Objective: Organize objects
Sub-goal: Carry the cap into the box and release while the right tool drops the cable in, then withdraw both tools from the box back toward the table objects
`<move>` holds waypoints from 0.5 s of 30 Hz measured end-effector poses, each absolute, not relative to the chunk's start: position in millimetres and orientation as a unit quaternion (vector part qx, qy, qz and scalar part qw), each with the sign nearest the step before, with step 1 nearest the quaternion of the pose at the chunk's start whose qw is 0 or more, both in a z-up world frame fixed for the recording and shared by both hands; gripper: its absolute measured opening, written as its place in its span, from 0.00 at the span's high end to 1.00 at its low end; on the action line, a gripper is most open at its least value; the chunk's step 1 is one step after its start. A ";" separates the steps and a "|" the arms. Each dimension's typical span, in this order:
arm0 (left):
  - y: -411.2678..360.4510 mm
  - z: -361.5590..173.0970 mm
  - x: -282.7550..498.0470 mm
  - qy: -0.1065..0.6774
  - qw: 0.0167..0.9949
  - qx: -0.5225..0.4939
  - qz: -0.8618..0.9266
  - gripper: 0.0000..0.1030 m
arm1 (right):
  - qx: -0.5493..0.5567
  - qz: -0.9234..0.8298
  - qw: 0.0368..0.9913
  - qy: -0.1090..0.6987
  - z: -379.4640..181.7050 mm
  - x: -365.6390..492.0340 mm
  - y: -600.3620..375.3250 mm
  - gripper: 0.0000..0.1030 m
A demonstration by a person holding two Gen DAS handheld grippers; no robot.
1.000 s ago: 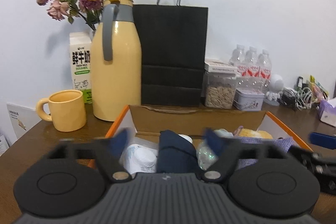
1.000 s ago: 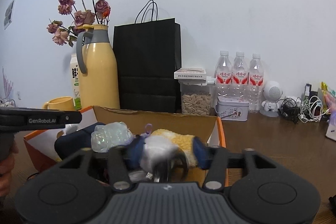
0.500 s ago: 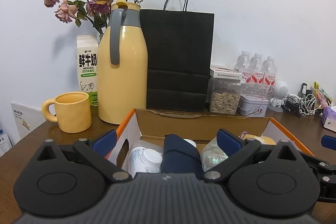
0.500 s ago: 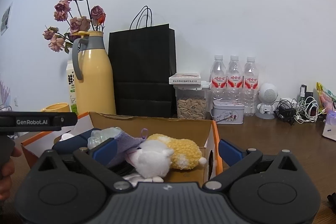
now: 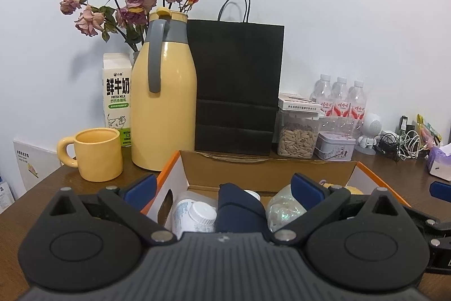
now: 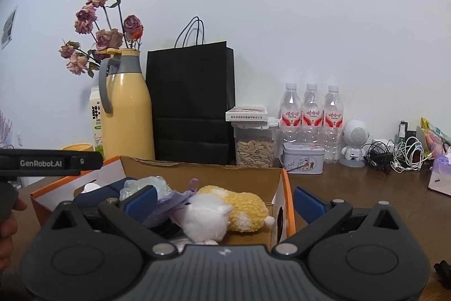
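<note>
1. Left wrist view: left gripper (image 5: 224,186) spread wide over box (image 5: 265,169), nothing held; between its fingers a white bottle (image 5: 194,217), navy pouch (image 5: 239,209), glittery ball (image 5: 283,209), all inside the box.
2. Right wrist view: right gripper (image 6: 224,198) at full spread, jaws just opened, nothing gripped (white plush (image 6: 204,219) lies loose between them); yellow plush (image 6: 245,212) beside it, both in the box's right end.
3. Behind box: flask (image 5: 163,103), mug (image 5: 97,154), black bag (image 5: 238,86), on table (image 6: 366,196).
</note>
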State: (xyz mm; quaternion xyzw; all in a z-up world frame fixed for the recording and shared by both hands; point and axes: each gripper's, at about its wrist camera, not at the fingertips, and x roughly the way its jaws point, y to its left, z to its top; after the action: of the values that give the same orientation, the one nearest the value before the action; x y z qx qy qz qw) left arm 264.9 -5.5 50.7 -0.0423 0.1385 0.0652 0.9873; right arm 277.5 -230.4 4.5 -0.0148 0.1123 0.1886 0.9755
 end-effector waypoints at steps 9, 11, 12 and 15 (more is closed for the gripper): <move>-4.6 45.6 244.5 0.136 0.987 -0.036 0.073 0.00 | -0.016 0.178 0.979 0.103 1.2 262.2 -234.9 0.00; -3.5 43.9 238.9 0.139 0.987 -0.035 0.075 0.00 | -0.015 0.173 0.979 0.107 0.1 258.7 -237.2 0.00; -2.9 43.5 236.3 0.141 0.987 -0.035 0.074 0.00 | -0.013 0.170 0.979 0.108 -0.4 256.3 -239.2 0.00; 0.1 43.5 227.1 0.146 0.986 -0.036 0.075 0.00 | -0.012 0.168 0.980 0.110 -0.7 249.7 -243.6 0.00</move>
State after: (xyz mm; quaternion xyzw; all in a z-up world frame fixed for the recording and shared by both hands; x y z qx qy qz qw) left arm 227.1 0.1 43.5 -0.0361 0.1460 0.0745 0.9858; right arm 249.7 -243.6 -0.7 -0.0118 0.1097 0.1682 0.9796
